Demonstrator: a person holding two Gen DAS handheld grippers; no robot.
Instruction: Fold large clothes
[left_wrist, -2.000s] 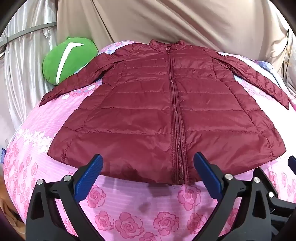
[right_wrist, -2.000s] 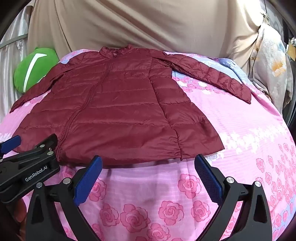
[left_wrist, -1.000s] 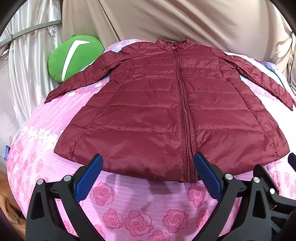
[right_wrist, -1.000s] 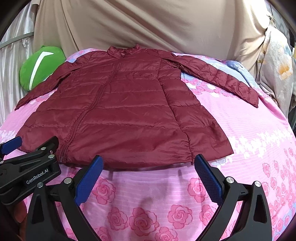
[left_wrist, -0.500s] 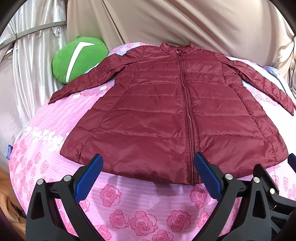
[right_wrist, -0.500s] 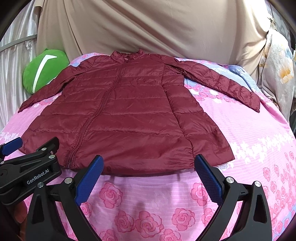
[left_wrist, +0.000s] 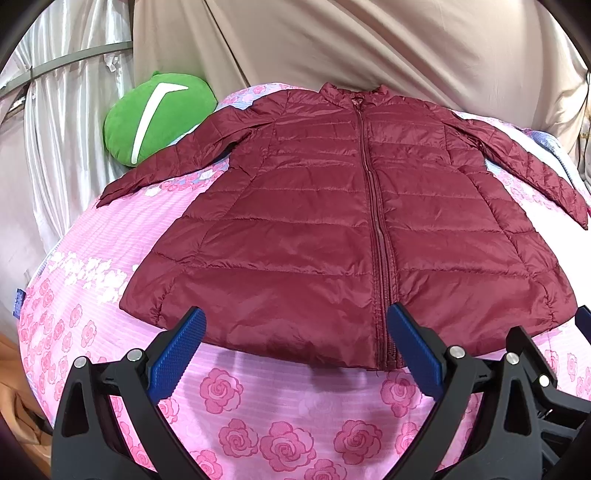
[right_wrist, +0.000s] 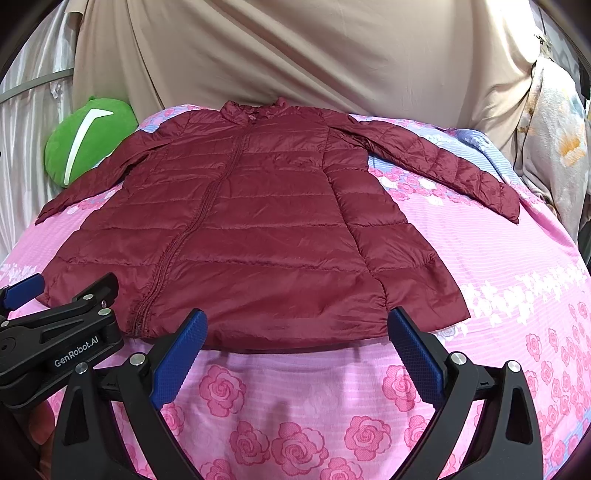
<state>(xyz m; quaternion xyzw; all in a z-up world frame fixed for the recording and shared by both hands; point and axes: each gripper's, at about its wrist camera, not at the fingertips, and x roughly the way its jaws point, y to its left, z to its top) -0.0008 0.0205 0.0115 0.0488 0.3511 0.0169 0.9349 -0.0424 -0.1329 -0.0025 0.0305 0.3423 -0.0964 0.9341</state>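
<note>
A maroon quilted puffer jacket lies flat and zipped on the pink rose-print bed, collar far, both sleeves spread out. It also shows in the right wrist view. My left gripper is open and empty, hovering just short of the hem near the zipper's bottom end. My right gripper is open and empty, just short of the hem's right half. The left gripper's body shows at the left of the right wrist view.
A green round plush cushion sits at the bed's far left by the left sleeve. A beige sheet hangs behind the bed. White curtains hang on the left. Floral fabric hangs at the far right.
Both grippers have pulled back slightly and drifted left, so the jacket sits further right and a bit further off in both views. The jacket itself has not moved. Both stay open.
</note>
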